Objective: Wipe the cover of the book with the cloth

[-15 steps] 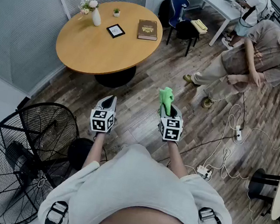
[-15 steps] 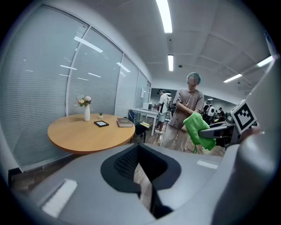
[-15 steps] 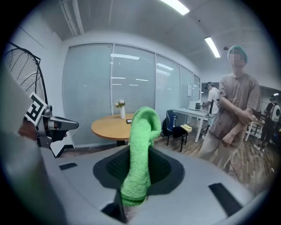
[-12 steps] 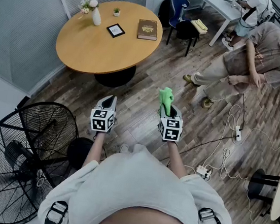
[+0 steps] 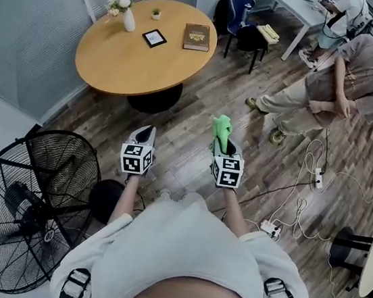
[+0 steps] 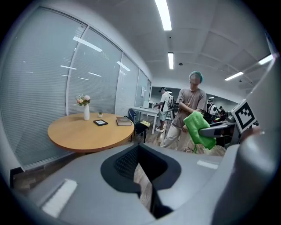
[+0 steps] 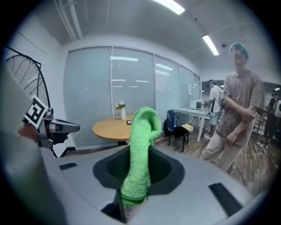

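A brown book (image 5: 196, 36) lies closed on the far right part of a round wooden table (image 5: 116, 61), well ahead of both grippers. The left gripper view has the book (image 6: 124, 121) small and far off. My right gripper (image 5: 222, 141) is held over the wood floor, shut on a green cloth (image 5: 222, 129) that stands up from its jaws. That cloth (image 7: 139, 154) fills the middle of the right gripper view. My left gripper (image 5: 145, 135) is level with it to the left, shut and holding nothing.
The table also bears a white vase of flowers (image 5: 128, 20), a small framed picture (image 5: 154, 38) and a tiny plant pot (image 5: 155, 15). A big floor fan (image 5: 22, 205) stands at my left. A person (image 5: 331, 89), a chair (image 5: 246, 33) and floor cables (image 5: 294, 213) are on the right.
Both grippers stay where they were, the cloth still held. The view has shifted slightly, so the table and the fan sit a little differently, and the person on the right has moved a bit.
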Tool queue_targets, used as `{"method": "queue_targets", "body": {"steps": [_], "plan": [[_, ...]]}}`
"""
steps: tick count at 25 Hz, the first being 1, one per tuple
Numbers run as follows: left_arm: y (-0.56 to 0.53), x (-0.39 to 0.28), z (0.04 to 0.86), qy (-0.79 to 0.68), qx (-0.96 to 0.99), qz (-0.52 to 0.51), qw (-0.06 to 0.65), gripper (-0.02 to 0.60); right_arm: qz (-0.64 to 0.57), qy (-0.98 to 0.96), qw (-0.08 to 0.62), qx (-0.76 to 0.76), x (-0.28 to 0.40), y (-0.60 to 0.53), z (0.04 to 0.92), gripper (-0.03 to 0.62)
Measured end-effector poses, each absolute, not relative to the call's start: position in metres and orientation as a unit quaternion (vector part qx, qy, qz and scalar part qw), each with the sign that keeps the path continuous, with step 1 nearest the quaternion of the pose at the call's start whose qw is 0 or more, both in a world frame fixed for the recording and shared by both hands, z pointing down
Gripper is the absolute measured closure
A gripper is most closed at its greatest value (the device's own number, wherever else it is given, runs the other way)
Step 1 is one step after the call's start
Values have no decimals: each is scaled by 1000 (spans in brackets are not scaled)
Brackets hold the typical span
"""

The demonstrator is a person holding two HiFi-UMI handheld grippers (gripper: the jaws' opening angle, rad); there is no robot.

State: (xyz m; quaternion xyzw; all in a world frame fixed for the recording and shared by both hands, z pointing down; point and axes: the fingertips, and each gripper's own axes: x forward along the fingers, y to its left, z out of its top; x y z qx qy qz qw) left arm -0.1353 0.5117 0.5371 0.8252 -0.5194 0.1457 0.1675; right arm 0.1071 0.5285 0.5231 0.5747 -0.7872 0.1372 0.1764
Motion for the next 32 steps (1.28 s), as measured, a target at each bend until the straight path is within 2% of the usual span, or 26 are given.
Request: {"method": "queue_targets", "body": {"steps": [18, 32], "plan": [[508, -109, 559, -521, 821, 151, 178, 575, 143, -796, 178, 560, 125, 522, 544, 494], [422, -101, 575, -508, 828, 153, 182, 575, 147, -791, 180, 566, 125, 446, 556, 494]]}}
